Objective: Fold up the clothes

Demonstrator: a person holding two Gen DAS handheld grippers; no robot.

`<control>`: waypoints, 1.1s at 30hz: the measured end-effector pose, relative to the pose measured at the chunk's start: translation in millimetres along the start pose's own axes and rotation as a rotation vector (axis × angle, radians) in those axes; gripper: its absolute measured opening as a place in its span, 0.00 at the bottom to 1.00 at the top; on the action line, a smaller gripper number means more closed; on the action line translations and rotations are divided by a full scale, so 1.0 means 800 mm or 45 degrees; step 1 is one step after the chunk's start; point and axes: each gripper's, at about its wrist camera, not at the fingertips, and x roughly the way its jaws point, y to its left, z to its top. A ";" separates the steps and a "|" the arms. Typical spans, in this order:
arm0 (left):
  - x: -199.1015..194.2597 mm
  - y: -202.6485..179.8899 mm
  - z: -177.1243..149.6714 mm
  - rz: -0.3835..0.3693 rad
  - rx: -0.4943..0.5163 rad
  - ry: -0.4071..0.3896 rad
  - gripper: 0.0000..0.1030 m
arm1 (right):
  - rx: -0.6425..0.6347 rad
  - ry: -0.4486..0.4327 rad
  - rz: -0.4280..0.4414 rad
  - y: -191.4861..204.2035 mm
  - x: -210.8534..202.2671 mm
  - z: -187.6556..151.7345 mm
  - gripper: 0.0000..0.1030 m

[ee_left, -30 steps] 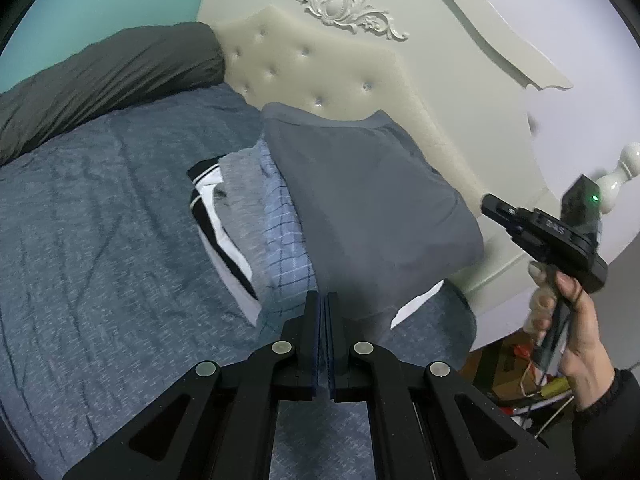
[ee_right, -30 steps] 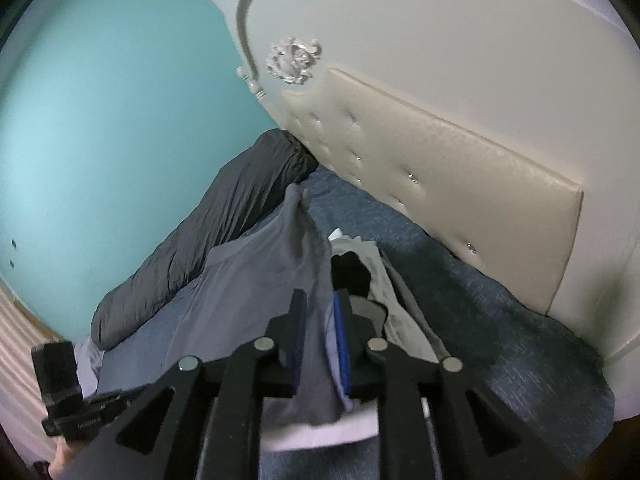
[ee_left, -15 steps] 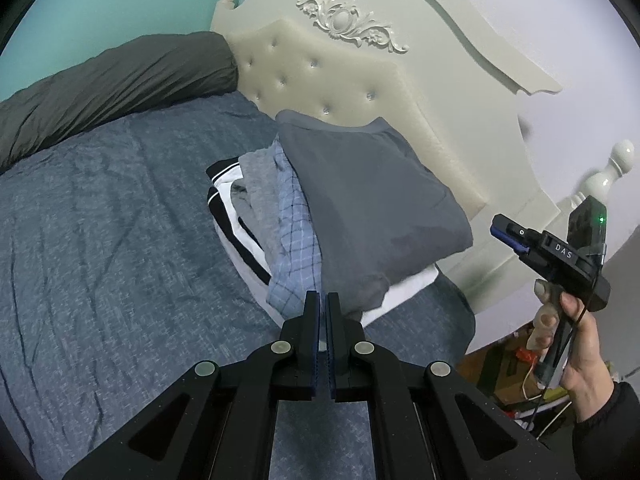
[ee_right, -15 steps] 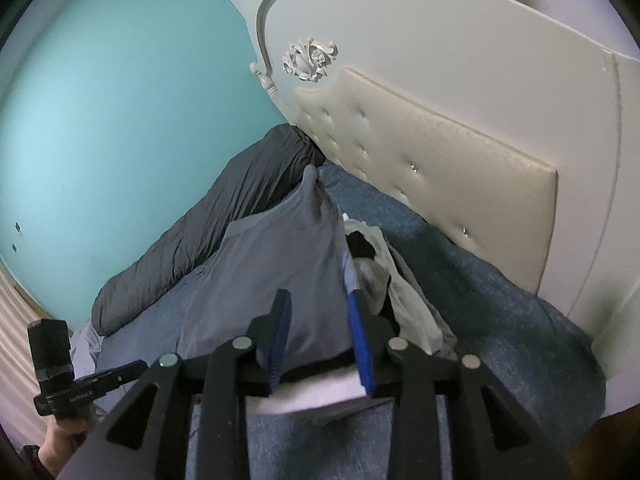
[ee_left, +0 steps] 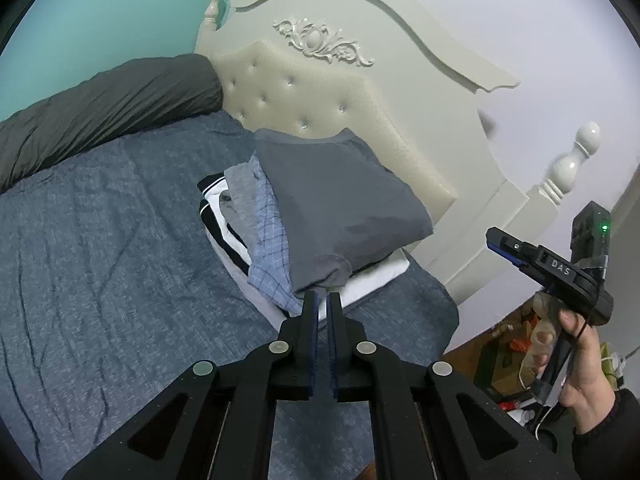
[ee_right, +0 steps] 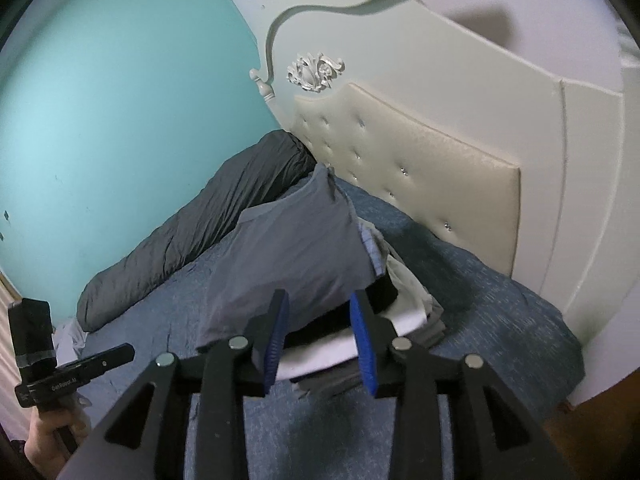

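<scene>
Soft matt grey cloth shirt (ee_left: 340, 204) on a heathered blue bedspread (ee_left: 100, 280); padded, buttoned headboard (ee_left: 320, 108) faintly glossy.

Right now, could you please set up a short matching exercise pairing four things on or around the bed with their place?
Things:
1. grey T-shirt
2. dark duvet roll
3. checked shirt
4. tufted headboard

Places:
A. along the turquoise wall
B. upright behind the pile of clothes
C. on top of the pile
D. sticking out from under the top garment

Pairs: 1-C, 2-A, 3-D, 4-B
</scene>
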 end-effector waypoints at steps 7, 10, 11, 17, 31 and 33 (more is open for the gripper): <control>-0.039 -0.016 -0.020 -0.015 0.043 -0.018 0.15 | -0.020 -0.019 -0.028 0.042 -0.047 -0.021 0.46; -0.059 -0.022 -0.029 -0.031 0.071 -0.031 0.23 | -0.044 -0.037 -0.055 0.062 -0.067 -0.032 0.55; -0.065 -0.025 -0.032 -0.035 0.081 -0.037 0.26 | -0.056 -0.043 -0.066 0.069 -0.073 -0.036 0.58; -0.107 -0.034 -0.051 -0.049 0.114 -0.066 0.34 | -0.083 -0.060 -0.127 0.101 -0.113 -0.065 0.71; -0.177 -0.045 -0.105 -0.018 0.183 -0.084 0.59 | -0.091 -0.055 -0.237 0.150 -0.180 -0.136 0.81; -0.183 -0.045 -0.113 -0.014 0.189 -0.083 0.62 | -0.099 -0.053 -0.251 0.155 -0.186 -0.142 0.82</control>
